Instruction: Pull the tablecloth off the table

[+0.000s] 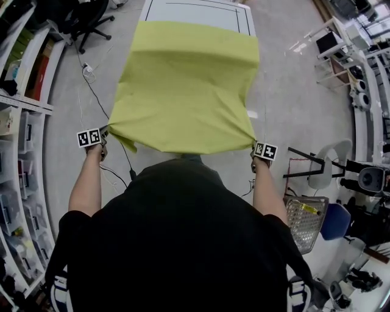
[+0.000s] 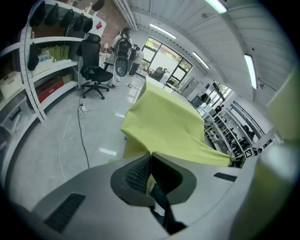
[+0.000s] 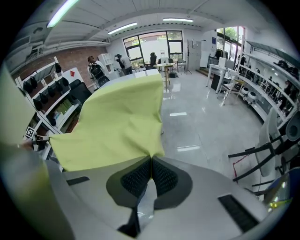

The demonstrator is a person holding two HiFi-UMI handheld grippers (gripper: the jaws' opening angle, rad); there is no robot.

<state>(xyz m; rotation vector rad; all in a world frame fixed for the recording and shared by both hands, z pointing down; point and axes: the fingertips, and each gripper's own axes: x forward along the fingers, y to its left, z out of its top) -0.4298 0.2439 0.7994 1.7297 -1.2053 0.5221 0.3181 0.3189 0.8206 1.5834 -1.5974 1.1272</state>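
Grey floor (image 1: 292,91) is showing beneath the tablecloth (image 1: 183,91) trailing off the counter (image 1: 201,12), and I am judging it soft and light, my left tongs (image 2: 151,157) and right tongs (image 3: 151,161) clamping its two corners farthest from the counter.

One tablecloth (image 1: 186,91); one table (image 1: 195,15); two grippers (left (image 1: 105,134), right (image 1: 255,147)).
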